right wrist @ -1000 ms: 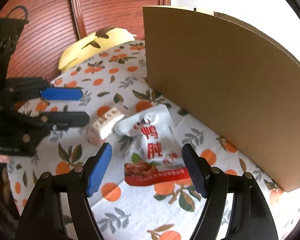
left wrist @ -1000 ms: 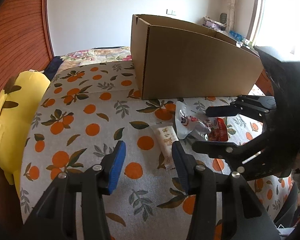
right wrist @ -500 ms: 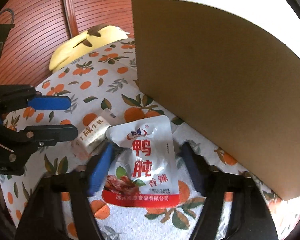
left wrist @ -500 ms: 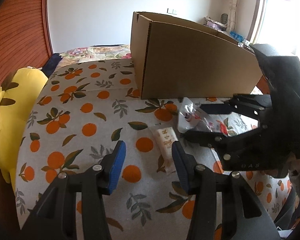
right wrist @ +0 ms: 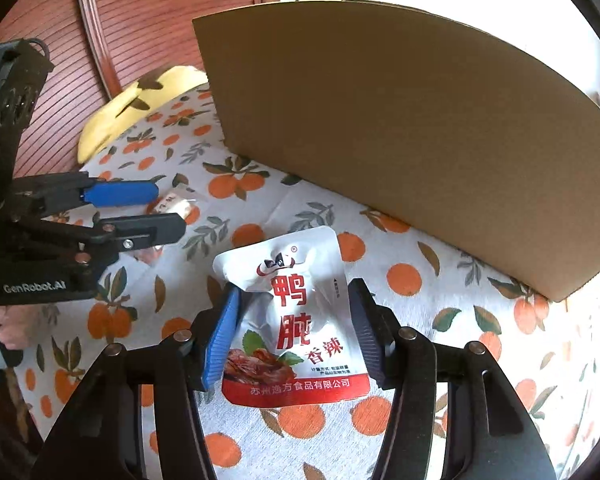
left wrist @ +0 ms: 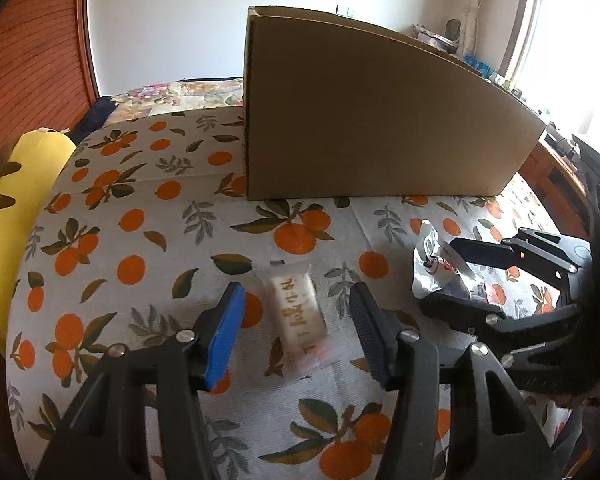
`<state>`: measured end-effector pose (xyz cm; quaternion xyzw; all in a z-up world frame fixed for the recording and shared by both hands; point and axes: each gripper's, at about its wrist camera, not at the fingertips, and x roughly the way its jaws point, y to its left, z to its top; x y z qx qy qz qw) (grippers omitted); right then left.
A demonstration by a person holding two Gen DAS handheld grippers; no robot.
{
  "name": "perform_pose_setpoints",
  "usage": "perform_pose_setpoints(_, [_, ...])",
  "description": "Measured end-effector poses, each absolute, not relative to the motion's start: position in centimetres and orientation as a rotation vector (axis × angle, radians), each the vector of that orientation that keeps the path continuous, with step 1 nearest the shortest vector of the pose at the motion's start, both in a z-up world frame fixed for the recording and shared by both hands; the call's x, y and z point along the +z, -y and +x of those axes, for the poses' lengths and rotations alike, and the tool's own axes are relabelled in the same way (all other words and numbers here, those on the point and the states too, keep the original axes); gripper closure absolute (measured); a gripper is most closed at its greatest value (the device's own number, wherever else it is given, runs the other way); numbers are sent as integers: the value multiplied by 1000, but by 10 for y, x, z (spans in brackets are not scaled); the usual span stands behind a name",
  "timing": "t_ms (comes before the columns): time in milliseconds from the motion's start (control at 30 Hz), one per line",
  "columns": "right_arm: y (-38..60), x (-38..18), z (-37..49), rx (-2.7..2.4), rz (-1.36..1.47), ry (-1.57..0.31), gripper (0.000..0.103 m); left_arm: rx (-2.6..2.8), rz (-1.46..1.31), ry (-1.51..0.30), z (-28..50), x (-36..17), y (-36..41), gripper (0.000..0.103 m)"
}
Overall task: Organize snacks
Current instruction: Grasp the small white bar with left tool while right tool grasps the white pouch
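Foil pouch (right wrist: 300, 316) sits between closing right gripper (right wrist: 296, 336) fingers; left gripper (left wrist: 296, 330) – opening, empty – straddles small bar (left wrist: 298, 312) for pickup.

One cardboard box (left wrist: 380, 120), two snack packets: white-red pouch (right wrist: 300, 320), small beige bar (left wrist: 298, 316); one yellow cushion (left wrist: 4, 216)

glossy plastic pouch (right wrist: 300, 316); matt cardboard box (left wrist: 380, 120); printed cloth table cover (left wrist: 148, 240).
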<state>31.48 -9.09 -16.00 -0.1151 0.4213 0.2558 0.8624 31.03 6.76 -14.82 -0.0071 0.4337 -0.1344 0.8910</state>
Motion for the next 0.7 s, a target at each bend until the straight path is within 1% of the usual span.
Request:
perform_pose_setpoints(67, [90,-160,313,506,-244,-876,47,-269,12,-900,311,-149,-65,56])
perform_pose_setpoints(100, [91,-160,313,489,-244,-875,47,-262,28,-901,311,-149,-63,61])
perform_pose_setpoints(133, [91,-160,312,482,-243,-874,47,-256,43,-911,312,-151,-62,68])
perform_pose_setpoints(167, [92,-160,311,476,-238,-873,48,-250,56,-910,311,-152,-61,70])
perform_pose_setpoints(200, [94,-159,311,471,-228,-876,48,-245,75,-908,310,-152,-59,78])
perform_pose_setpoints(233, [95,-159,310,470,-217,-878,48,-242,89,-907,308,-152,-58,83])
perform_pose_setpoints(467, [115,-152,303,492,-129,-888,50,-287,36,-898,296,-145,-58,84])
perform_pose_setpoints(700, [127,-131,295,502,-94,-851,50,-318,26,-840,286,-117,-49,83])
